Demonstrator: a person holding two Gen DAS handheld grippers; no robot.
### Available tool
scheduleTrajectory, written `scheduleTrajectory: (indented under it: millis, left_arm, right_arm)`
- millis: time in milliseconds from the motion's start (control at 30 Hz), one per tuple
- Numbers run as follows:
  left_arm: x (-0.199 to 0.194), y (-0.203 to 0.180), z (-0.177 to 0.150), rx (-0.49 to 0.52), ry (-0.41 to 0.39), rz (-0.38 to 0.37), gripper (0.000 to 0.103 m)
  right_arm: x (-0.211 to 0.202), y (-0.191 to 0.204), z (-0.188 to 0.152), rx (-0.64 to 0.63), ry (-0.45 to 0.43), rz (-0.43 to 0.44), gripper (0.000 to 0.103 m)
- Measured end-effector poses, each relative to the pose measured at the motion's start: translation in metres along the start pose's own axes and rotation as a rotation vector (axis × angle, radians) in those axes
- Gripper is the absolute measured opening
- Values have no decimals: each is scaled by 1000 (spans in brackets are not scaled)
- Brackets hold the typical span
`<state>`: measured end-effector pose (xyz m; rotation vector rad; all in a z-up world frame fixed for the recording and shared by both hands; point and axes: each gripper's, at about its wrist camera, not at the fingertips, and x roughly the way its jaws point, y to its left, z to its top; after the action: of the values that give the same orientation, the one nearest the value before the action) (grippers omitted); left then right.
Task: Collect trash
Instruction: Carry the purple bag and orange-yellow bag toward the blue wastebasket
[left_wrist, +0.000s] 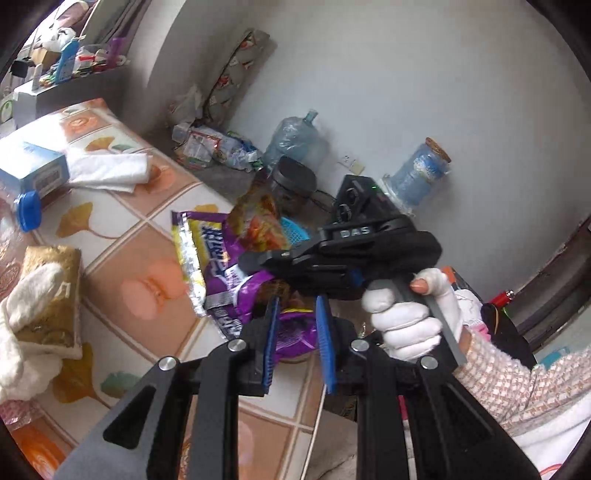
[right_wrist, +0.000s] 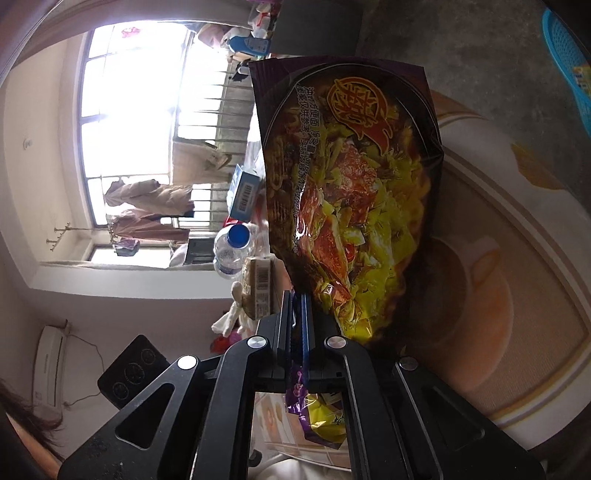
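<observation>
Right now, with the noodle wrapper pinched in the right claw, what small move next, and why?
Probably carry the noodle wrapper toward the blue basket before releasing: the right claw is shut on its edge, the wrapper hangs over the tabletop, and the basket lies off to one side.

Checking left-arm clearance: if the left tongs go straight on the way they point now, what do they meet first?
Most likely the crumpled purple foil snack wrapper lying right ahead of the left tongs, between the blue pads. The right tongs hover just above that line; depth is unclear.

Left claw (left_wrist: 295, 332) slightly parted; right claw (right_wrist: 297, 314) clamped shut, rolled sideways
</observation>
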<state>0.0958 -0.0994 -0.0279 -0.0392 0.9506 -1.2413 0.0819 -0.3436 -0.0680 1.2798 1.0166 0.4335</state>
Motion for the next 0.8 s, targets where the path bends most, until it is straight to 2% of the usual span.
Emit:
scheduleTrajectory:
  millis: [100,167,233,467,567,667,733,800]
  left_arm:
    - [9,-17,2,48,0,-19,19]
    - [18,-20,4,58,16,-17,19]
    - [28,-16,3,49,35,-3,19]
    - [52,12,-5,-43,106,83,18]
    - [53,28,-6,-109,122,91,18]
    - [52,35,-8,-126,121,87,18]
    - [53,35,-8,-117,119,90,18]
    - [53,34,-8,-107,118,97,18]
  right_arm:
    - [-3,-1,3,26,31,34,9]
    - [-7,-1,3,38,44,61,22]
    - [-8,1,4,41,46,78,30]
    - [-8,3,0,58,34,114,38]
    - [-23,10,-6,15,-13,124,42]
    - [-51,14,-9,-18,-132,127,42]
    - [-68,10,-11,-19,-208,74,42]
    - [-72,6,-12,-18,-238,-18,42]
